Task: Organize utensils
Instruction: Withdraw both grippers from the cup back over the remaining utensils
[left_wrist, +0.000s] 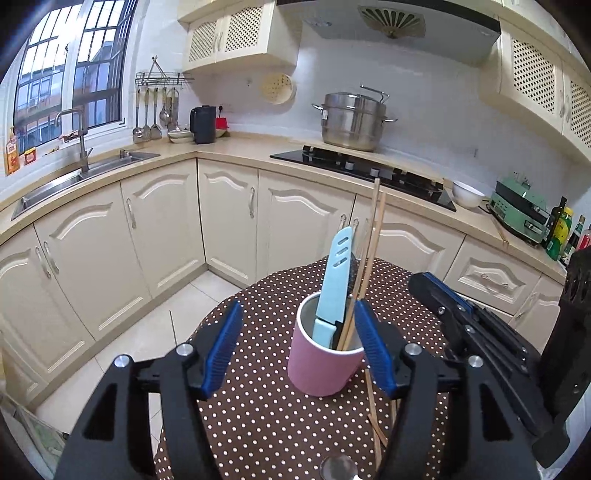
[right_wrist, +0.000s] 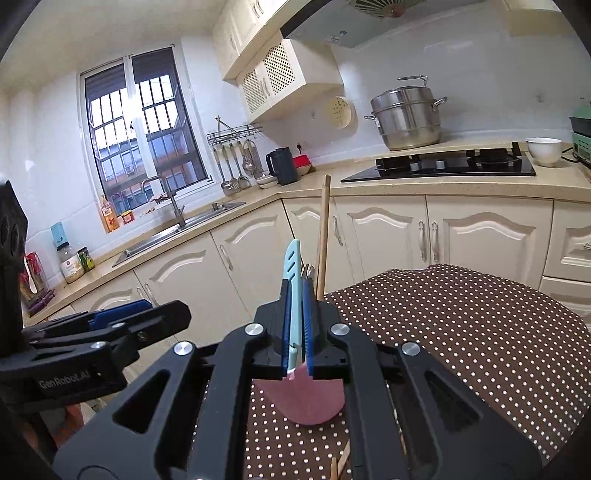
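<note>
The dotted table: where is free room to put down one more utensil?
Free cloth lies left of the pink cup, toward the table edge, and beyond it. Crowded: right of the cup, where loose chopsticks lie and the right gripper reaches in.

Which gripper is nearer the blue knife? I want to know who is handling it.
Right. The right gripper is shut on the blue knife; the left gripper is open around the pink cup.

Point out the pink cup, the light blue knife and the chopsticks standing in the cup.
pink cup (left_wrist: 321, 369): left wrist view, on its outer wall.
light blue knife (left_wrist: 337, 280): left wrist view, on the sheathed blade.
chopsticks (left_wrist: 371, 240): left wrist view, mid-shaft above the cup.
</note>
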